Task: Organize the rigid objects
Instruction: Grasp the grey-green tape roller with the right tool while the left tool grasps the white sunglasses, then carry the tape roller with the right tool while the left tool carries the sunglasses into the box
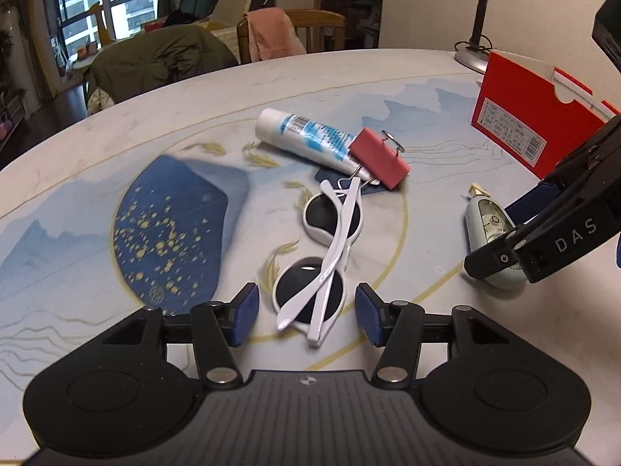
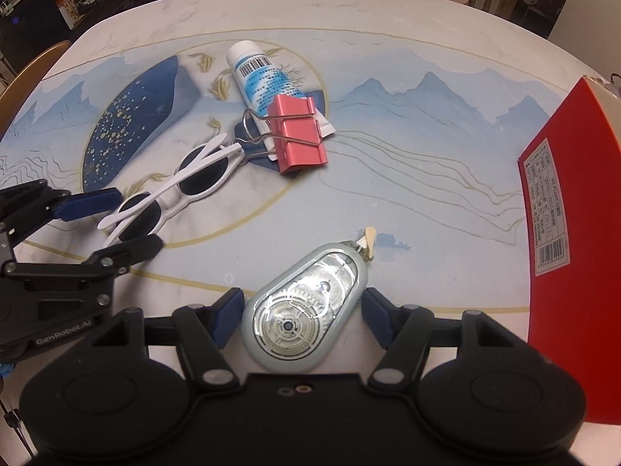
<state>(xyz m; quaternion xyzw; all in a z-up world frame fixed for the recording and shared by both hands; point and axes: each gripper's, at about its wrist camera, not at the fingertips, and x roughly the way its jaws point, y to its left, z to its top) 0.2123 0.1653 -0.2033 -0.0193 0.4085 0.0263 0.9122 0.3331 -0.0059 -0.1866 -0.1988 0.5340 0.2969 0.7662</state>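
Observation:
White sunglasses (image 1: 322,264) (image 2: 174,190) lie folded on the patterned table. My left gripper (image 1: 308,316) (image 2: 139,217) stands open around their near lens, with a small gap at each blue pad. A pale green correction tape dispenser (image 2: 302,310) (image 1: 485,225) lies flat between the pads of my right gripper (image 2: 302,316) (image 1: 500,233), which touch it on both sides. A white and blue tube (image 1: 306,139) (image 2: 268,81) lies farther back. A red binder clip (image 1: 382,157) (image 2: 299,136) is clamped on its flat end, right by the sunglasses' far end.
A red cardboard box (image 1: 531,124) (image 2: 570,233) stands at the table's right side. A desk lamp (image 1: 475,39) sits behind it. A wooden chair with a pink cloth (image 1: 310,35) stands past the far edge. The blue painted mat (image 1: 170,229) covers the left.

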